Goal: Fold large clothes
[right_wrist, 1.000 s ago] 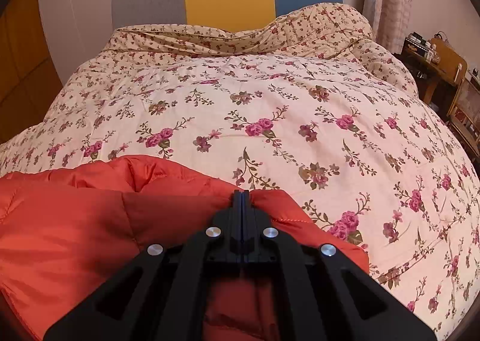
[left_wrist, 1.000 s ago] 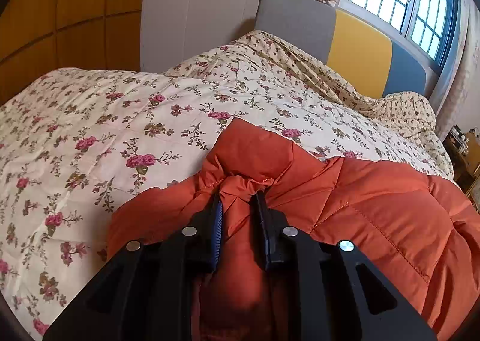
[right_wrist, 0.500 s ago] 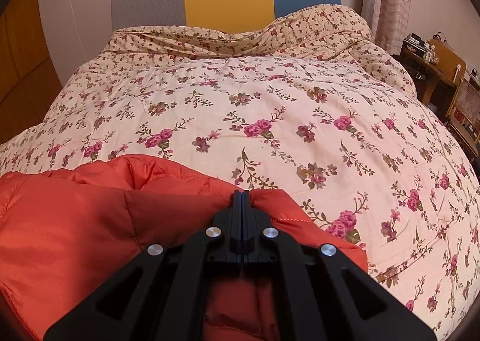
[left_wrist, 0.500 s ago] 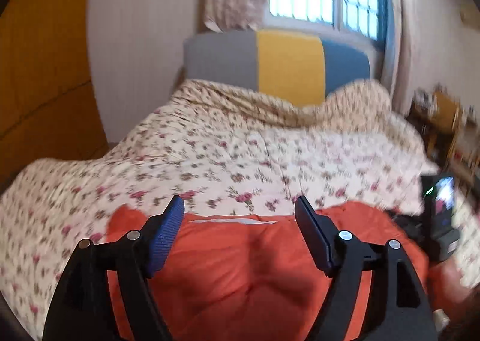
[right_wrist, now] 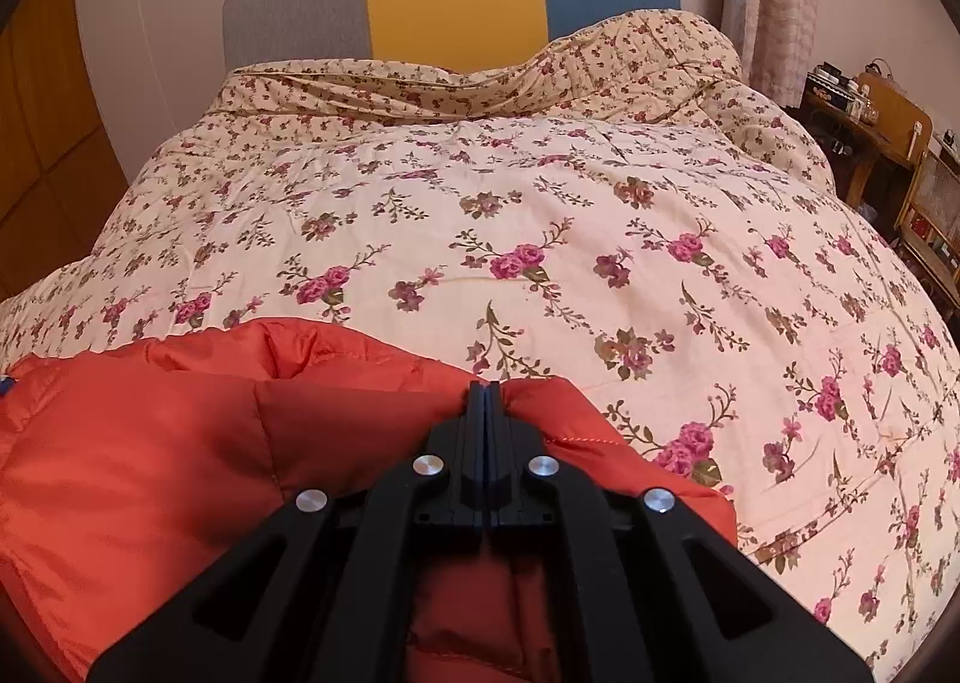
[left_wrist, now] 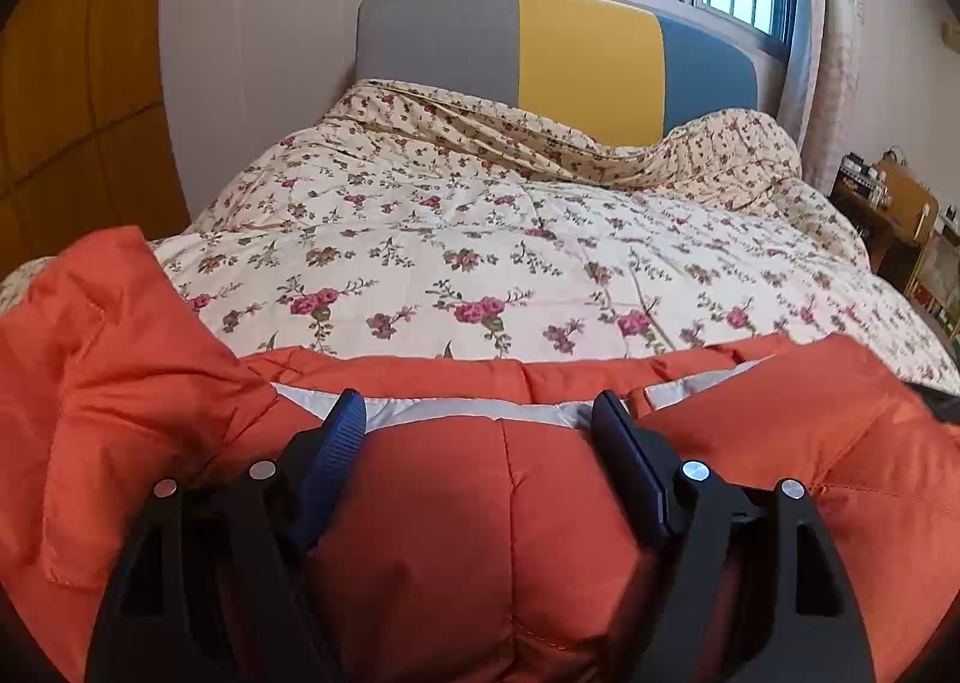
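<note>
Left wrist: L gripper (left_wrist: pixel 480 419) hangs spread, unclenched, over orange puffer jacket (left_wrist: pixel 432 503) lying on floral quilt (left_wrist: pixel 540 239); R gripper (right_wrist: pixel 483 390) pinches its hem. Best regrip w/ a deep bite, keeping edges aligned; headboard (left_wrist: pixel 588 53) beyond.

Orange jacket (left_wrist: pixel 456 509): 1
Floral quilt (right_wrist: pixel 540 215): 1
Headboard (left_wrist: pixel 588 65): 1, with 3 colour panels
Gripper: 2, left gripper (left_wrist: pixel 480 419) and right gripper (right_wrist: pixel 484 392)
</note>
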Demonstrator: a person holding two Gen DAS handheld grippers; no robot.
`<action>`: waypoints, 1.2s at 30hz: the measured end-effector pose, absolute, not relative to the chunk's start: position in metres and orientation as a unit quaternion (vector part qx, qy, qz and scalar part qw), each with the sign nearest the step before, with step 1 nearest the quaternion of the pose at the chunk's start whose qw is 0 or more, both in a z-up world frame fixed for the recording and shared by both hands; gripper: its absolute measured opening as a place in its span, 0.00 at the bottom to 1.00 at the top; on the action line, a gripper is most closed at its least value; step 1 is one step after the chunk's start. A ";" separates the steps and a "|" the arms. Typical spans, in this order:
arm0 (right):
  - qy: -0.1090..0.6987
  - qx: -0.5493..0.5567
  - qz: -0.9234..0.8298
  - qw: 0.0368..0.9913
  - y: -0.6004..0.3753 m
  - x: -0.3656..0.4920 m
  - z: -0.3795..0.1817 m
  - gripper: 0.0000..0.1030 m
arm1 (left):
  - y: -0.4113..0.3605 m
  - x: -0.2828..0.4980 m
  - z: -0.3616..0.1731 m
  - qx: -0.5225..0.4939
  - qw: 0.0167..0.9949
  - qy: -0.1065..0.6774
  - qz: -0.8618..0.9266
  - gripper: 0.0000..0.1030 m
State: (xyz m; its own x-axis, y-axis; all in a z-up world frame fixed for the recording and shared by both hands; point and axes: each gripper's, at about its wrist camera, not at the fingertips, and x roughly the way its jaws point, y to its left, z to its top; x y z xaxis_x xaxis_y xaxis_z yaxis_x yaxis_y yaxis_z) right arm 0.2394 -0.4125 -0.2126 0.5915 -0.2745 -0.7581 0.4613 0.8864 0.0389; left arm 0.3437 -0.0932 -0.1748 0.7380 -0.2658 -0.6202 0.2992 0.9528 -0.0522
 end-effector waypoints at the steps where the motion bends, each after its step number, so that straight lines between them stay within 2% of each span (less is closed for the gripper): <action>1: 0.408 0.117 -0.203 0.883 -0.412 0.240 -0.210 0.02 | -0.093 0.345 -0.177 0.026 0.931 0.331 -0.151 0.75; 3: 0.399 0.110 -0.209 0.886 -0.407 0.232 -0.191 0.05 | -0.097 0.347 -0.179 0.032 0.930 0.334 -0.147 0.75; 6: 0.322 0.109 -0.183 0.922 -0.376 0.208 -0.140 0.07 | -0.096 0.348 -0.179 0.034 0.930 0.335 -0.145 0.75; 8: 0.288 0.089 -0.150 0.942 -0.343 0.201 -0.116 0.16 | -0.096 0.348 -0.179 0.034 0.930 0.336 -0.145 0.75; 9: 0.280 0.081 -0.115 0.950 -0.321 0.205 -0.108 0.24 | -0.096 0.348 -0.179 0.034 0.930 0.337 -0.145 0.75; 10: 0.284 0.075 -0.093 0.951 -0.307 0.212 -0.108 0.26 | -0.095 0.347 -0.178 0.032 0.930 0.337 -0.145 0.75; 13: 0.319 0.065 -0.064 0.943 -0.283 0.246 -0.128 0.25 | -0.091 0.345 -0.177 0.023 0.929 0.337 -0.149 0.75; 15: 0.354 0.074 -0.075 0.929 -0.284 0.268 -0.156 0.18 | -0.087 0.345 -0.177 0.013 0.929 0.336 -0.154 0.75; 19: 0.365 0.098 -0.078 0.923 -0.294 0.277 -0.188 0.17 | -0.083 0.345 -0.176 -0.003 0.929 0.333 -0.160 0.75; 26: 0.389 0.067 -0.094 0.914 -0.286 0.298 -0.219 0.17 | -0.085 0.347 -0.177 -0.004 0.930 0.333 -0.155 0.75; 32: 0.393 0.068 -0.095 0.912 -0.288 0.297 -0.223 0.17 | -0.087 0.348 -0.177 0.002 0.928 0.339 -0.153 0.76; 35: 0.397 0.068 -0.091 0.911 -0.287 0.294 -0.216 0.19 | -0.089 0.343 -0.170 0.014 0.921 0.353 -0.163 0.82; 36: 0.395 0.072 -0.088 0.912 -0.288 0.290 -0.210 0.23 | -0.088 0.340 -0.167 0.020 0.920 0.356 -0.163 0.83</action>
State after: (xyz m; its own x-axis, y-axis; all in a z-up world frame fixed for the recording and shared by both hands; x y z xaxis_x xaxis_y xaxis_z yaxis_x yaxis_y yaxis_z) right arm 0.2901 -0.2881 -0.2102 0.6725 -0.1026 -0.7330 0.2166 0.9743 0.0624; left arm 0.3399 -0.0884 -0.1674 0.6938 -0.2848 -0.6615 0.3137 0.9463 -0.0783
